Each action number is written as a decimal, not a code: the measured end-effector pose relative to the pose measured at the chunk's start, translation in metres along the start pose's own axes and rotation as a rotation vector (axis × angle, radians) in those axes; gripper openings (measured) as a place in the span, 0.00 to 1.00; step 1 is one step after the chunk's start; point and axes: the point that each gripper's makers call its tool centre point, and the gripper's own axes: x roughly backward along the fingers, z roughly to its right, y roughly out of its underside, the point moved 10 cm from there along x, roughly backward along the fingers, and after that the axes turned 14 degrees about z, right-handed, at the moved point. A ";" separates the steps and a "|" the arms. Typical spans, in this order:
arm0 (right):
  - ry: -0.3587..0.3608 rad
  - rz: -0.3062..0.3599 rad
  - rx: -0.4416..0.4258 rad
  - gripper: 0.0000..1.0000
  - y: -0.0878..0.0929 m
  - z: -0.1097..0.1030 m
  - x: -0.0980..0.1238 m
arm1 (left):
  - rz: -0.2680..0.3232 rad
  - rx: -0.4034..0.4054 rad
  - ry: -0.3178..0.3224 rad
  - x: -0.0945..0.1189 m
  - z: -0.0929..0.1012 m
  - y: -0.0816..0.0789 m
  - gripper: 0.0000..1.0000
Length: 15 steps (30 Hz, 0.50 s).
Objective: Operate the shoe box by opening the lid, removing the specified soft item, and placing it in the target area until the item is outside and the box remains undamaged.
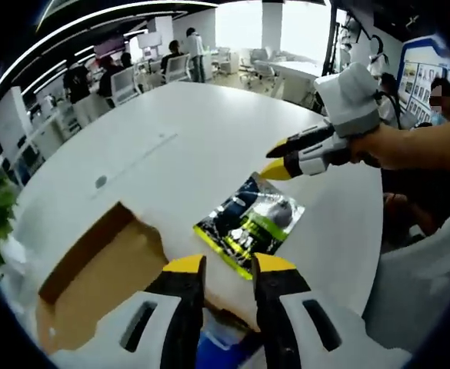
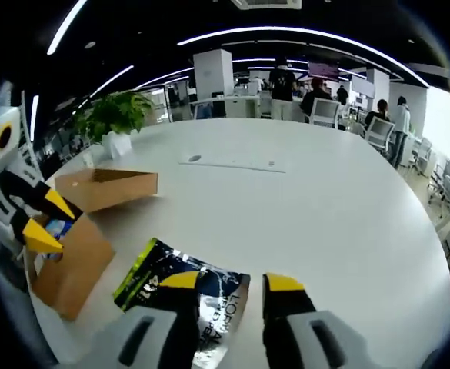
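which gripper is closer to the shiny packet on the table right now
Right, though it's close. The right gripper hovers just above the packet, open, touching nothing. The left gripper sits at the packet's near edge, by the open box.

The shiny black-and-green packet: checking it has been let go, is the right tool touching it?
Apart. The left gripper view shows the right tool hovering above the packet, white table between them.

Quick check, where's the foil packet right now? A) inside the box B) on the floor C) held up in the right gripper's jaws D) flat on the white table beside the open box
D: the foil packet lies flat on the white table, outside the open cardboard box, in front of the open right gripper.
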 end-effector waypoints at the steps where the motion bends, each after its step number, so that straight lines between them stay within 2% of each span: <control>1: -0.002 0.003 -0.001 0.29 -0.001 -0.003 0.001 | 0.002 0.001 -0.006 0.004 -0.002 0.001 0.23; 10: -0.062 0.009 0.037 0.34 -0.009 -0.034 0.012 | 0.024 0.053 -0.058 0.043 -0.018 0.017 0.25; 15: -0.068 -0.015 0.064 0.37 -0.010 -0.047 0.016 | 0.039 0.081 -0.099 0.063 -0.028 0.030 0.25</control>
